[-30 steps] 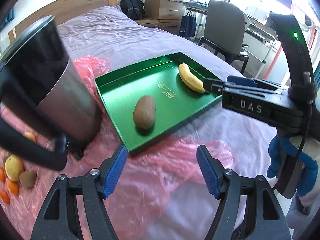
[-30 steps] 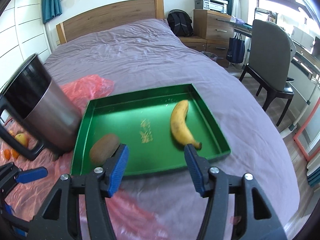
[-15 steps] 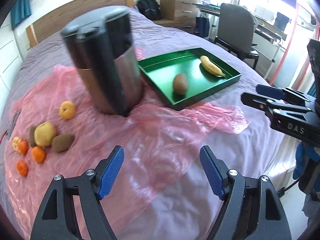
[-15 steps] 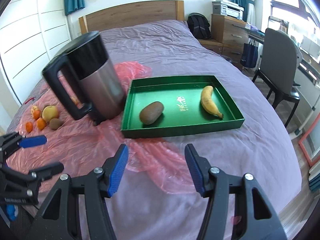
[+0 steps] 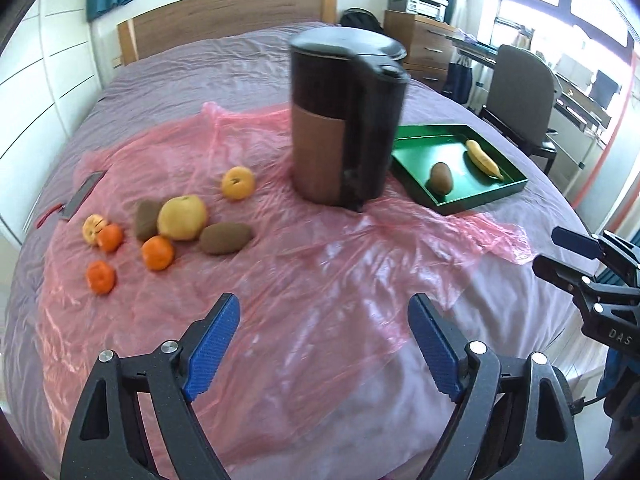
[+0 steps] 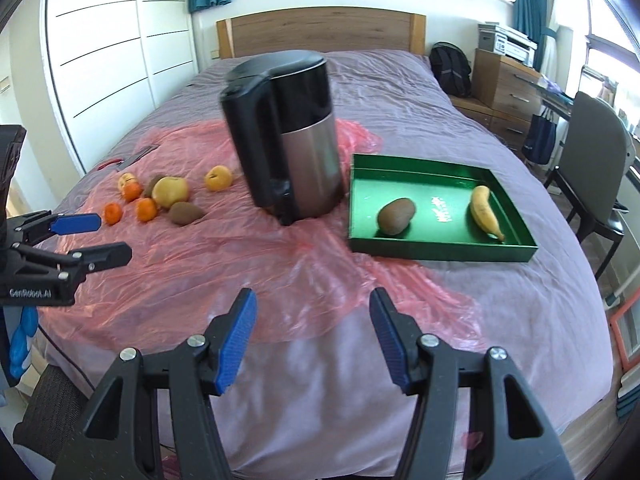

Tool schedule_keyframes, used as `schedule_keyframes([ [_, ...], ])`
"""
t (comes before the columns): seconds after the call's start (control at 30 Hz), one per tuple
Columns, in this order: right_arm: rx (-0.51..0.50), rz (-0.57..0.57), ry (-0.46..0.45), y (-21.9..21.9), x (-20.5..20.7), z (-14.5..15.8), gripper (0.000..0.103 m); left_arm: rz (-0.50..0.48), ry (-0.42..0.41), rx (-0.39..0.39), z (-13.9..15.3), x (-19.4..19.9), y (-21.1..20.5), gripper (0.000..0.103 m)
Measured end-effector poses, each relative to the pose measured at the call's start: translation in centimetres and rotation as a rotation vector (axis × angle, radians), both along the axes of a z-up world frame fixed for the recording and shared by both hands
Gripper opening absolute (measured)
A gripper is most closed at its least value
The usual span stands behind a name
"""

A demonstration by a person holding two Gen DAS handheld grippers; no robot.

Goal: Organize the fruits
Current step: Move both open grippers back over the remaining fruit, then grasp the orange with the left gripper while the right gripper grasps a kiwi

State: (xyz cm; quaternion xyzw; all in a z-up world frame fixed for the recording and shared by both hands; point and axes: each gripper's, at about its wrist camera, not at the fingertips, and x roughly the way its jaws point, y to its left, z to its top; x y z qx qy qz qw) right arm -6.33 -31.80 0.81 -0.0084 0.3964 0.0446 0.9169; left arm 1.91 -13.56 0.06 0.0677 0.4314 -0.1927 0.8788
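A green tray on the bed holds a brown kiwi and a banana. Loose fruit lies on a pink plastic sheet at the left: a yellow apple, kiwis, several small oranges and a yellow-orange fruit. My left gripper is open and empty above the sheet's near part. My right gripper is open and empty near the bed's front edge.
A black and steel kettle stands between the loose fruit and the tray. A flat grey object lies at the sheet's far left. A chair, drawers and a backpack stand right of the bed.
Both grippers have pulled back from the tray toward the bed's front edge. The left view has swung left, so the loose fruit group now shows. Both stay open.
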Motion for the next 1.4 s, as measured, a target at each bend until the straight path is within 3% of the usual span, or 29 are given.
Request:
schedule_keyframes([
  [0.4,0.008,0.170,0.029,7.1,0.8,-1.4,0.076,0.230,0.025,-0.048,-2.2,0.8,10.7,0.082],
  [0.83,0.018,0.318,0.100,13.0,5.9,-4.8,0.076,0.462,0.085,-0.050,-6.1,3.7,21.2,0.082],
  [1.17,0.019,0.410,0.108,17.2,12.3,-6.3,0.077,0.520,0.088,-0.062,-7.4,9.3,23.8,0.082],
  [1.4,-0.014,0.480,0.116,19.5,17.4,-7.5,0.076,0.530,0.132,-0.013,-10.1,14.9,24.1,0.082],
])
